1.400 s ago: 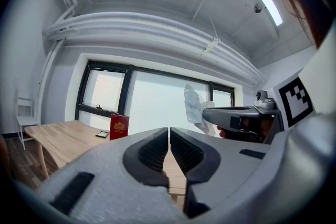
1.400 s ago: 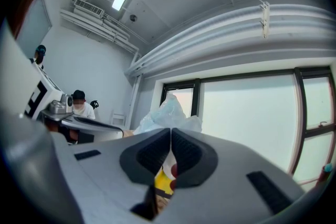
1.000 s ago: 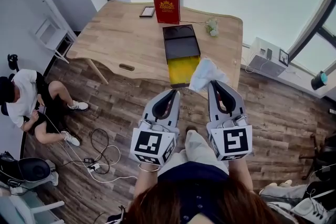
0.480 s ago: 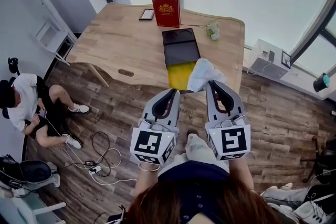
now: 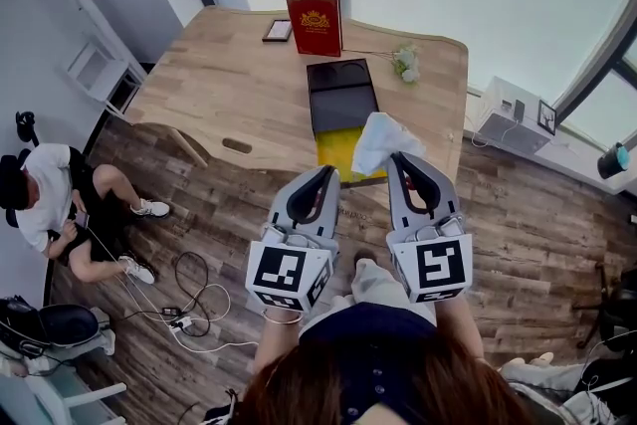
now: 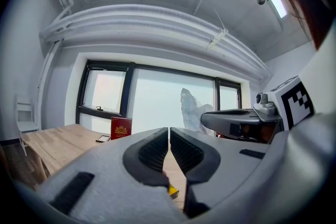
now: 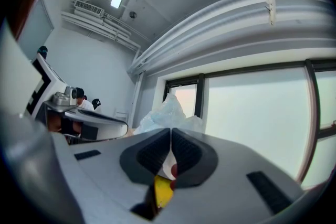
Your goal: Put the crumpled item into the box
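A crumpled white item (image 5: 379, 140) hangs above the near right corner of the open box (image 5: 342, 97). The box is black with a yellow lining (image 5: 339, 149) and lies on the wooden table (image 5: 229, 80). My right gripper (image 5: 397, 160) is shut on the item's lower end; in the right gripper view the item (image 7: 167, 112) bulges up beyond the closed right gripper (image 7: 170, 140). My left gripper (image 5: 327, 175) hangs beside it, left of the box's near end, shut and holding nothing. In the left gripper view the left gripper (image 6: 168, 136) is shut, and the item (image 6: 191, 110) shows to its right.
A red box lid (image 5: 314, 21) stands upright at the table's far edge, with a phone (image 5: 278, 30) to its left. A small white flower bunch (image 5: 405, 64) lies right of the box. A person (image 5: 45, 202) sits on the floor at left, near cables (image 5: 184, 312).
My right gripper has carried the crumpled item a little left and forward, so it now overlaps the box's yellow end. The left gripper kept its place beside it.
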{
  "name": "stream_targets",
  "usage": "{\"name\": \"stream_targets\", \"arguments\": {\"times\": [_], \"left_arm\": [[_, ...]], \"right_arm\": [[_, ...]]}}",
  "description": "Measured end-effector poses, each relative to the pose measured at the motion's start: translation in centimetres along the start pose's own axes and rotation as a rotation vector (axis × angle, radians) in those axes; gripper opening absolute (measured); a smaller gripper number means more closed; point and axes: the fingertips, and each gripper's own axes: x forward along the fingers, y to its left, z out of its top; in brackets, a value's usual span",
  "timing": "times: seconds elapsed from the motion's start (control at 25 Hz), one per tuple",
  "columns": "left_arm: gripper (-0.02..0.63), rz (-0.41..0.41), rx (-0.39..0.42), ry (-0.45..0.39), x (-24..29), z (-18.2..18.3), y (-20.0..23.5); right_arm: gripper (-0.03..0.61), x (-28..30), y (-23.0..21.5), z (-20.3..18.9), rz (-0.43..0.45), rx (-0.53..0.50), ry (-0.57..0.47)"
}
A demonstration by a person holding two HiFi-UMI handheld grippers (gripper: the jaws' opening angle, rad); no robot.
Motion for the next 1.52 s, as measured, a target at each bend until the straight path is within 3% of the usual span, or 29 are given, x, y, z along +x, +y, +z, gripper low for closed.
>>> {"name": "stream_targets", "arguments": {"times": [0.68,1.52], "left_arm": [[0.032,0.047,0.001,-0.003,3.6,0.0,1.3],[0.032,0.100,-0.008,0.031,7.1,-0.4,3.1]], "right_arm": [[0.029,4.0,-1.8,-2.6,0.056,-0.028,0.033],[0.029,8.9,-1.9,-7.1,0.177,-0.142,0.130]]}}
